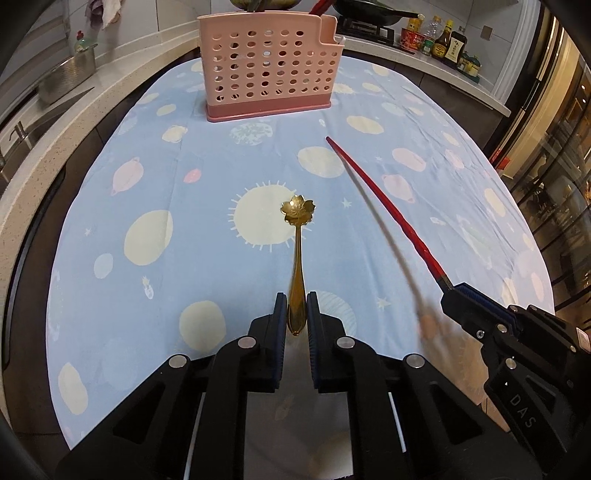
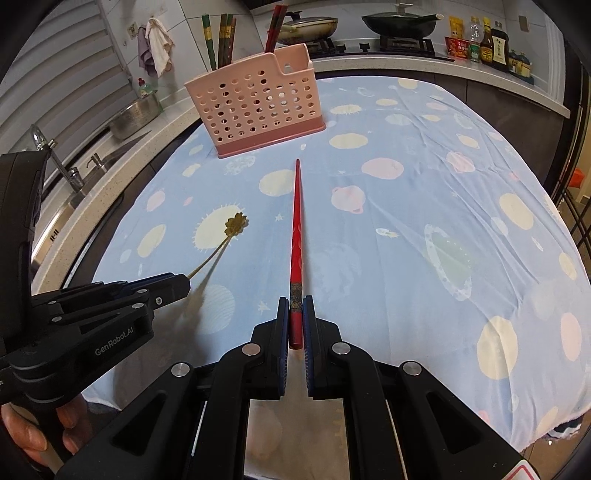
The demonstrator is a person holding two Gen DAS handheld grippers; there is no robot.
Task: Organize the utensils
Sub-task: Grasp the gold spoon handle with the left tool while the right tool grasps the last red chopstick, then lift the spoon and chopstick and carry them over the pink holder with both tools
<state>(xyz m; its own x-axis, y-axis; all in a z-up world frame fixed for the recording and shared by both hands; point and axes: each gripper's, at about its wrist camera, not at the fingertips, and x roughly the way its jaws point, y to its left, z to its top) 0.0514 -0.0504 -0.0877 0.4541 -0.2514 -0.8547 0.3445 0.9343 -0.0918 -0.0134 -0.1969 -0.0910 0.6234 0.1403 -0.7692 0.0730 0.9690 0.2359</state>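
A gold spoon (image 1: 297,218) with a flower-shaped bowl sticks forward from my left gripper (image 1: 295,295), which is shut on its handle. The spoon hangs a little above the blue tablecloth (image 1: 166,177). My right gripper (image 2: 296,299) is shut on the thick end of a red chopstick (image 2: 296,221), whose tip points toward the pink perforated utensil holder (image 2: 255,107) at the far end of the table. In the left wrist view the right gripper (image 1: 452,291) and red chopstick (image 1: 384,206) are at the right. The right wrist view has the left gripper (image 2: 184,284) and spoon (image 2: 236,223) at the left.
The pink holder (image 1: 266,66) has several chopsticks (image 2: 221,40) standing in it. A sink and tap (image 2: 55,158) and a steel pot (image 2: 133,114) line the left counter. Pans on a stove (image 2: 399,22) and sauce bottles (image 2: 487,44) stand behind. A hand (image 2: 29,432) grips the left handle.
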